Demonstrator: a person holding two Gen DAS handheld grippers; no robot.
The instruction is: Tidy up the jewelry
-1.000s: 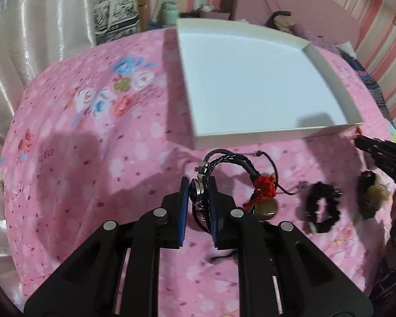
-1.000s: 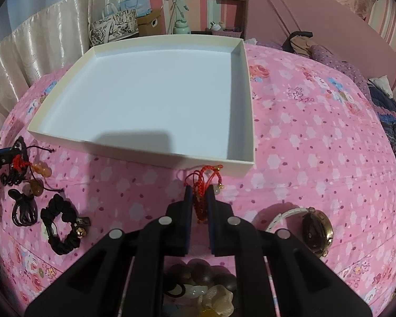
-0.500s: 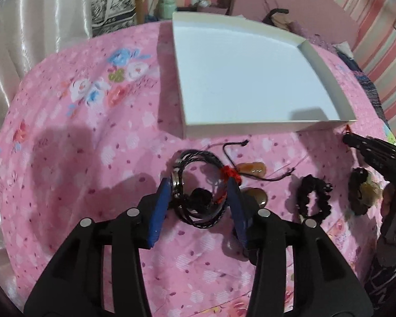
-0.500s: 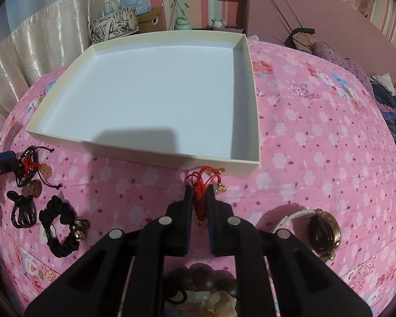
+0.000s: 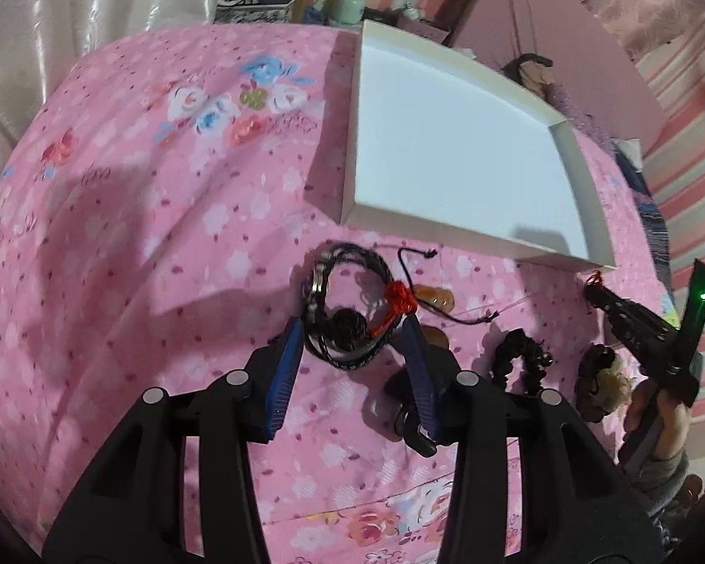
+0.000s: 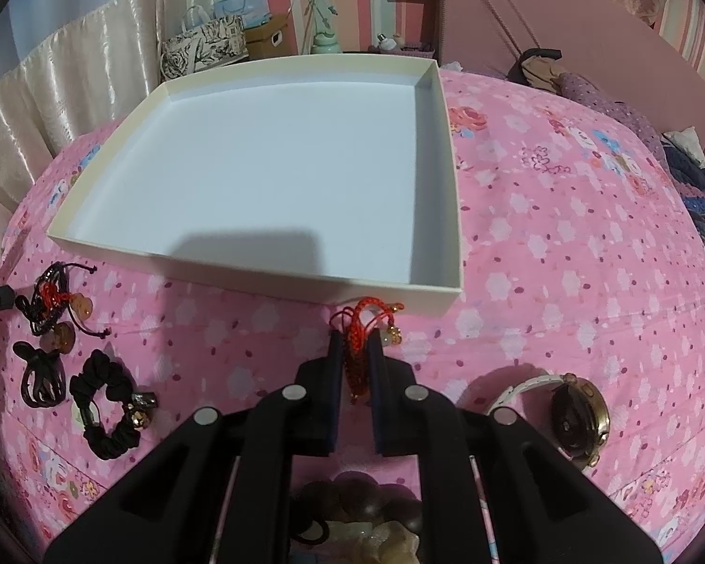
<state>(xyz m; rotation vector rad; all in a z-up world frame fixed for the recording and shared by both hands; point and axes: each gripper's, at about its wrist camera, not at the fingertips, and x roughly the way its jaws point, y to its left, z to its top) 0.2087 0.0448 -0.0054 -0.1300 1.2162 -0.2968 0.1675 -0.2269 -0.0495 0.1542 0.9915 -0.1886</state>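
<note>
1. Black bracelet [image 5: 348, 315] with red knot lies on the pink sheet [image 5: 164, 235], frame centre, just below the white tray [image 5: 451, 150].
2. Left gripper [image 5: 352, 333] jaws stand apart, flanking the bracelet without pressing it.
3. Right gripper [image 6: 355, 345] is clamped on a red cord [image 6: 359, 329], lower centre, beside the tray's near corner.
4. Black scrunchie [image 6: 105, 404] lower left; watch [image 6: 573, 413] lower right.

Pink floral bedspread [image 6: 564, 244]; white tray [image 6: 258, 263] far centre; black bracelets [image 6: 47, 301], scrunchie [image 6: 108, 404] left; watch [image 6: 573, 413] near right.
</note>
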